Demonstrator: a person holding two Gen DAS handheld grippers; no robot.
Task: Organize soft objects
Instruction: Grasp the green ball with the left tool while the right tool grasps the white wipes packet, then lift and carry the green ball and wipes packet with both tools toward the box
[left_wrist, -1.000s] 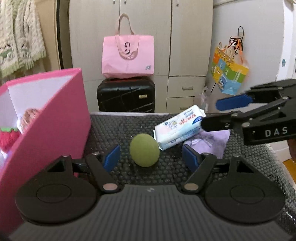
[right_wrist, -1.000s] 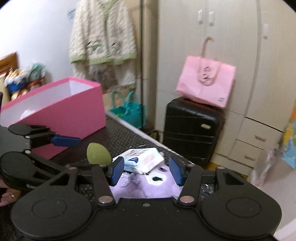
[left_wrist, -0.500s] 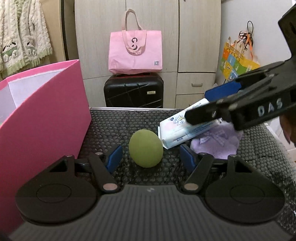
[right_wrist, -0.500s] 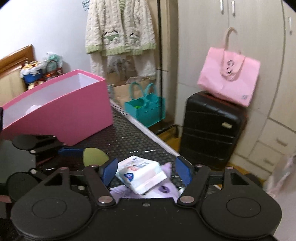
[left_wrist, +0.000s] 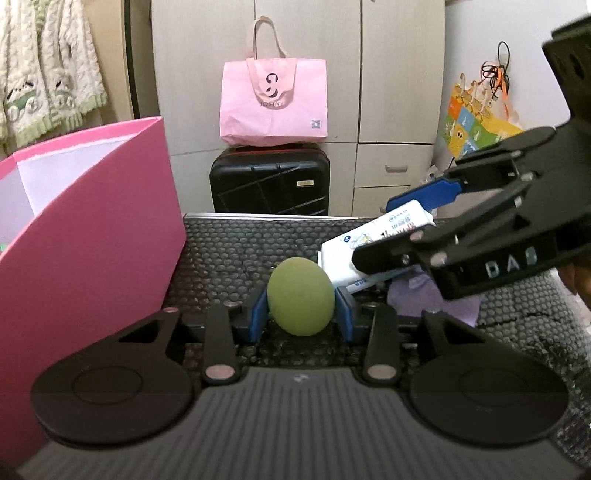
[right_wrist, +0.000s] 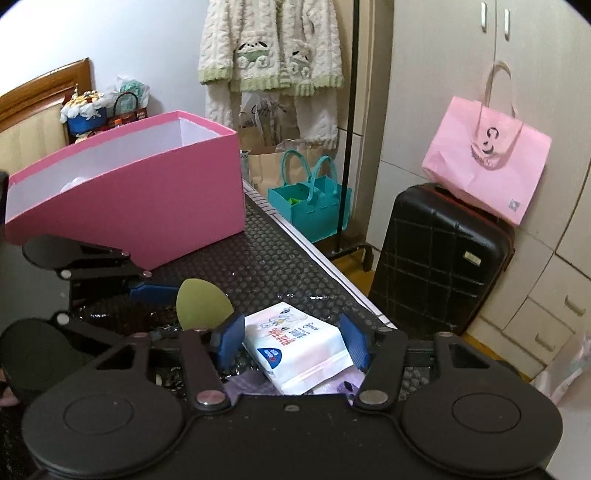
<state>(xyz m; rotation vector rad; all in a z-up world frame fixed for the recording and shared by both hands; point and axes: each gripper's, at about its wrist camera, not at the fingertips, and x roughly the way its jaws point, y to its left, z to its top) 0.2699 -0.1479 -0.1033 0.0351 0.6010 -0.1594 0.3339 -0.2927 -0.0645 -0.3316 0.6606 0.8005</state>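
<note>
A: The green egg-shaped foam sponge (left_wrist: 301, 297) sat between the left gripper (left_wrist: 300, 317) pads, clamped, still on the tabletop (left_wrist: 236, 254).

B: And the white soft tissue pack (right_wrist: 295, 345)?

A: Between the right gripper's (right_wrist: 292, 341) narrowing fingers, not visibly squeezed. Neither was yet in the pink cardboard box (right_wrist: 147, 206) to the left.

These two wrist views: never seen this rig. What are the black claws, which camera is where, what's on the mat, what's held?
There is no robot. A person holds a two-finger claw in each hand, and each claw carries a fisheye camera looking along its fingers.

In the left wrist view, the left claw has its blue pads against both sides of the green sponge egg; the right claw reaches in from the right.

In the right wrist view, the right claw straddles the white tissue pack, not clearly squeezing it.

On the black dotted mat also lie a purple cloth, under the pack, and an open pink box.
</note>
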